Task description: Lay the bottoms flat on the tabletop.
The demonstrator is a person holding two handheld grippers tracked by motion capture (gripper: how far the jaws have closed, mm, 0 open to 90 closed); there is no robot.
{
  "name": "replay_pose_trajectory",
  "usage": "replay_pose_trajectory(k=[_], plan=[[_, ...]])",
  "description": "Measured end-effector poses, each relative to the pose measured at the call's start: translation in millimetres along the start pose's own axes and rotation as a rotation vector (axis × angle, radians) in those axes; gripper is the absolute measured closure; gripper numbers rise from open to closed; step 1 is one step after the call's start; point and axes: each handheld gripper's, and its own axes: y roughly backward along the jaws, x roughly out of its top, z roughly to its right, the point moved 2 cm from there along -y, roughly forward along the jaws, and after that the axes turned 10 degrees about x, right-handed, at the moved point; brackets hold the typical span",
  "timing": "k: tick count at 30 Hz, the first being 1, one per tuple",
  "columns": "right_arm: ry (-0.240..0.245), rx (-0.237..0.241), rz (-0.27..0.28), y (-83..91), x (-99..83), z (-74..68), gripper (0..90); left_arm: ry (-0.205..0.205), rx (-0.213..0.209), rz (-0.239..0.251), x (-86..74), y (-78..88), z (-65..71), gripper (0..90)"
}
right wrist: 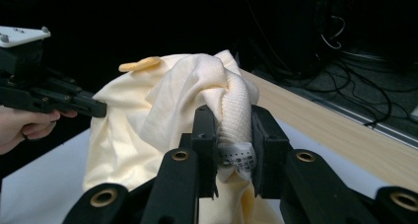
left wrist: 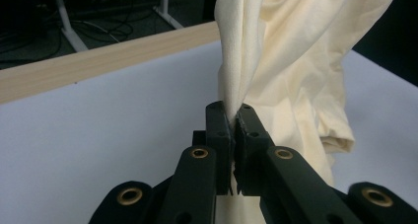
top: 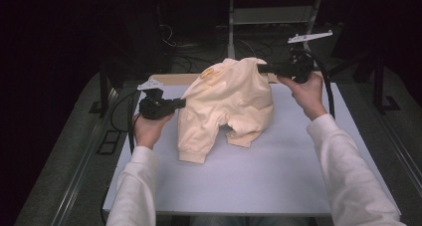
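2 grippers hold cream pants (top: 226,99) up over the table (top: 278,176).
Left gripper (left wrist: 234,116) pinches a thin edge and right gripper (right wrist: 235,135) clamps the bunched waistband, so the legs hang and trail on the table, likely ready for spreading.

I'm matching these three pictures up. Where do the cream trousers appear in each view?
High view: cream trousers hang mid-table between both grippers.
Left gripper view: upper right, a fold pinched in the jaws.
Right gripper view: centre, waistband bunched between the jaws.
Shared landmark: the table's wooden edge.
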Motion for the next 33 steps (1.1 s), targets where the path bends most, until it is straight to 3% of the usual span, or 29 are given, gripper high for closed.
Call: replay_pose_trajectory(k=[6,15,19,23,24,26,29,31,32,33], plan=[[-0.022,0.014,-0.014,-13.3,-7.3,4.0,73.6,0.024,0.008,0.01,-8.1,2.5,-6.4,84.9],[-0.084,0.031,-0.068,-31.0,-56.3,17.6,72.1,0.058,0.011,0.019,-18.4,2.4,-11.8,85.0],[-0.117,0.021,-0.09,-34.0,-72.4,23.8,71.5,0.065,-0.006,0.025,-13.7,3.3,-8.4,85.0],[-0.126,0.014,-0.07,-29.7,-71.5,25.5,70.2,0.051,-0.016,0.038,-1.4,4.1,-1.9,85.1],[-0.126,0.003,-0.062,-26.1,-69.7,24.8,63.5,0.044,-0.017,0.043,2.0,4.2,-0.3,85.1],[-0.126,-0.001,-0.053,-23.8,-69.3,24.8,58.9,0.035,-0.024,0.048,7.7,3.8,3.5,85.1],[-0.145,-0.012,-0.002,-14.8,-70.2,26.8,39.1,0.026,-0.031,0.041,8.6,1.0,6.8,85.1],[-0.161,-0.018,0.022,-8.5,-72.1,30.1,31.8,0.016,-0.032,0.027,6.6,-2.3,9.3,85.1],[-0.169,-0.045,0.022,-3.8,-74.1,33.1,22.4,0.014,-0.035,0.026,5.4,-3.7,10.4,85.1],[-0.169,-0.045,0.022,-3.8,-74.1,33.1,22.4,0.021,-0.04,0.027,4.3,-4.9,11.4,85.1]])
